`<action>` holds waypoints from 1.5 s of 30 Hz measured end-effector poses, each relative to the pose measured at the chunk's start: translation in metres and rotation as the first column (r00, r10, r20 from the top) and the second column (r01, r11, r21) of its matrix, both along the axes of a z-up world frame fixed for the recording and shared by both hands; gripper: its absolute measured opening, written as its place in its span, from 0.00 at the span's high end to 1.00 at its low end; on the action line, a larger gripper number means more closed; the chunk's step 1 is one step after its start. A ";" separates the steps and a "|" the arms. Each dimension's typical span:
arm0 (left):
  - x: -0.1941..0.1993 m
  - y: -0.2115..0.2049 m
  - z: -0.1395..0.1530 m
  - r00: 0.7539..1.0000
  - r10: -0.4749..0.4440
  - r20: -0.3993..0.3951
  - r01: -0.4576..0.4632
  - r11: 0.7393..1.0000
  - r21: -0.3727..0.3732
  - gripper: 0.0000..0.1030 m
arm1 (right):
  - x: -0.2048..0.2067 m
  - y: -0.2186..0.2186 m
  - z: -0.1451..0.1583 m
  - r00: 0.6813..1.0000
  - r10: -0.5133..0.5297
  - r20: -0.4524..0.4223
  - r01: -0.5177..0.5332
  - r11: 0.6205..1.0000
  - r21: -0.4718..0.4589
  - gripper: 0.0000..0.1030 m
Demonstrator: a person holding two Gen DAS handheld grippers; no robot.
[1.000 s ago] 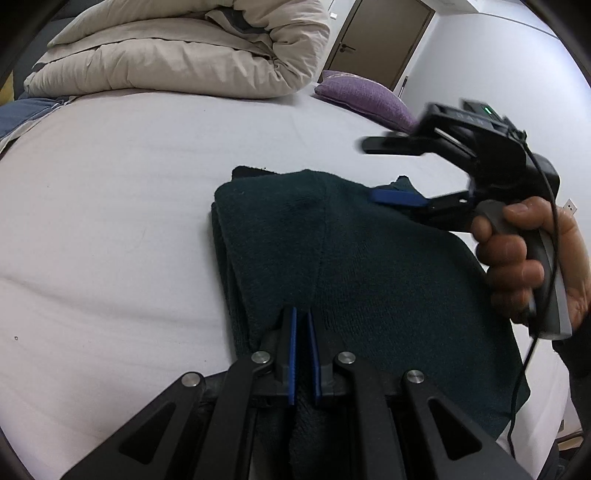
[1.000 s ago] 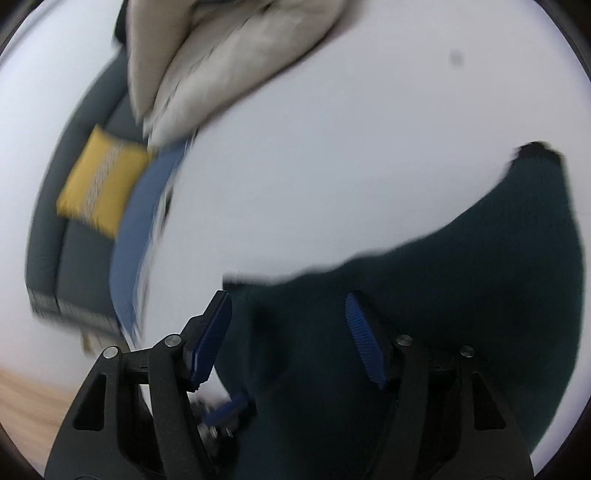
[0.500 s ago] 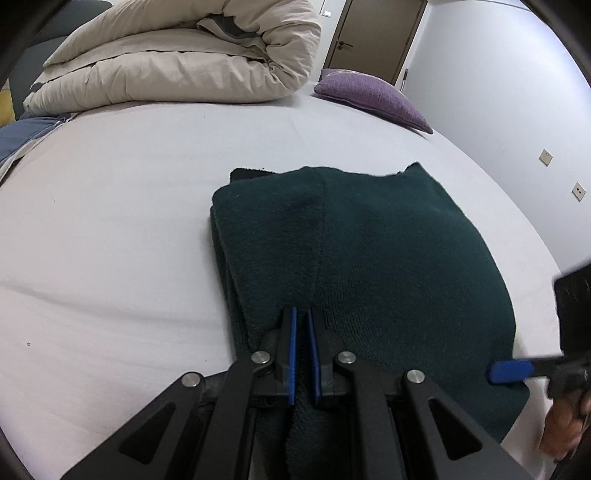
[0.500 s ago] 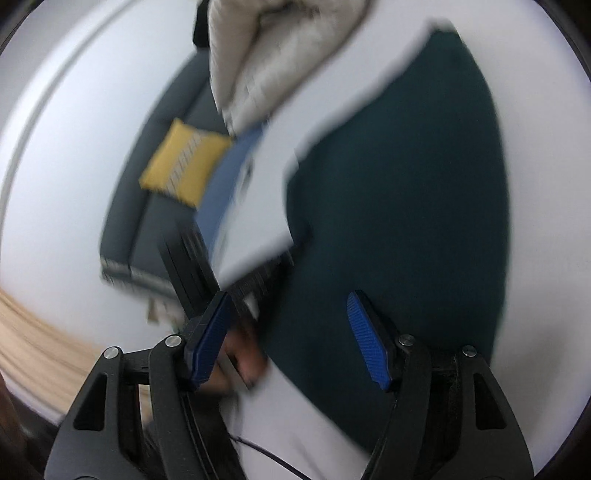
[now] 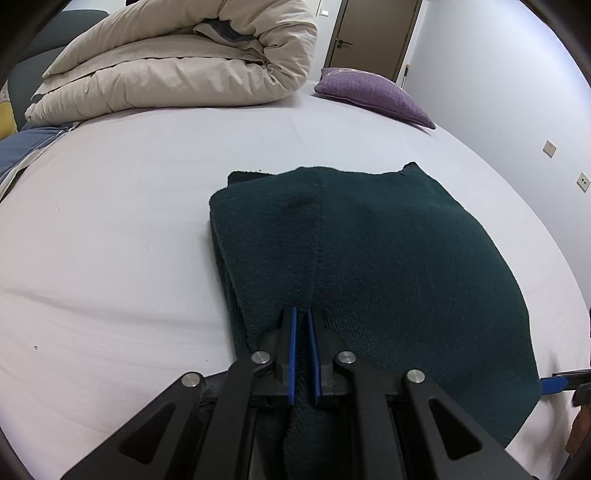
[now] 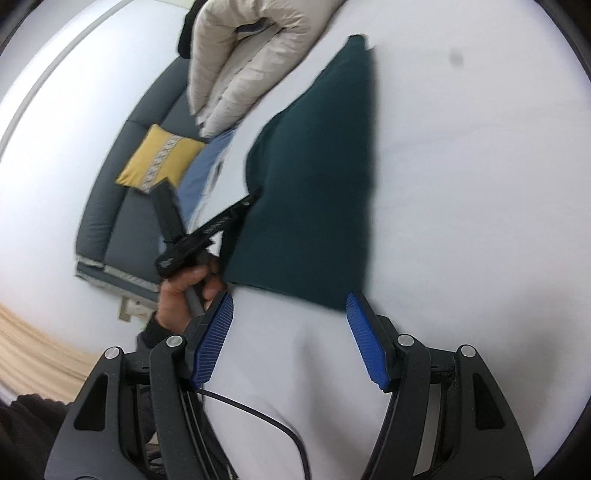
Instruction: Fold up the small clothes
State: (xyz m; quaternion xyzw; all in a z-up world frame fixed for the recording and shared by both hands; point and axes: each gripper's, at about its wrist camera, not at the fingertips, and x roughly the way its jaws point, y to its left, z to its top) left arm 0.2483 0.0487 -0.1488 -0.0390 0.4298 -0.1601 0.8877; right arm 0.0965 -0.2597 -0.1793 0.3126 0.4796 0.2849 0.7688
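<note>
**Dark green fleece pinched at its near edge on a white bed**

Blue pads of the left gripper (image 5: pixel 302 314) sit nearly together, clenched on a ridge of the dark green garment (image 5: pixel 369 266) at its near hem. The fabric bunches up between the two pads and runs back under the black linkage. In the right wrist view the same tool appears from the side, gripped by the person's left hand (image 6: pixel 184 288) at the garment's edge.

The right gripper (image 6: pixel 290 306) is released: its ribbed blue pads stand wide apart with only white sheet between them, and nothing is in them. It hovers just short of the garment's near corner, not touching the cloth. A black cable (image 6: pixel 258 417) loops across the sheet beneath it. From the left wrist camera only one blue tip of it shows at the lower right, just beside the garment's corner.

The garment lies folded on the white bed sheet (image 5: pixel 110 221), roughly in the middle of the bed, with several layers stacked along its left side and a seam running down its top face. One small point of cloth sticks up at the far right corner.

Further back a beige duvet (image 5: pixel 177 62) is piled at the head of the bed, and a purple pillow (image 5: pixel 373 96) lies to its right near a brown door (image 5: pixel 373 33). Off the bed's side are a grey sofa (image 6: pixel 122 206) with a yellow cushion (image 6: pixel 159 158), and a blue cloth (image 6: pixel 203 173) at the mattress edge.
</note>
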 end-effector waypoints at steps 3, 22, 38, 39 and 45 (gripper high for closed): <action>0.000 -0.001 0.000 1.000 -0.002 0.001 0.002 1.000 0.011 0.89 | -0.015 -0.017 0.001 0.999 -0.040 0.013 0.040 0.999 0.014 0.38; -0.008 0.091 0.022 0.970 0.136 -0.200 -0.197 0.924 -0.327 0.35 | 0.063 -0.036 0.025 0.985 -0.168 0.042 0.169 0.986 -0.013 0.24; 0.038 0.060 -0.025 0.914 0.020 -0.405 -0.197 0.895 -0.400 0.57 | 0.146 0.025 -0.009 0.994 -0.066 -0.090 0.060 0.996 -0.062 0.25; 0.039 0.061 -0.027 0.910 0.013 -0.415 -0.203 0.886 -0.417 0.61 | 0.150 0.029 -0.009 0.994 -0.062 -0.092 0.055 0.996 -0.077 0.28; 0.028 0.054 -0.014 0.922 0.018 -0.388 -0.186 0.898 -0.399 0.76 | 0.153 0.040 -0.004 0.994 -0.079 -0.070 0.068 0.987 -0.148 0.56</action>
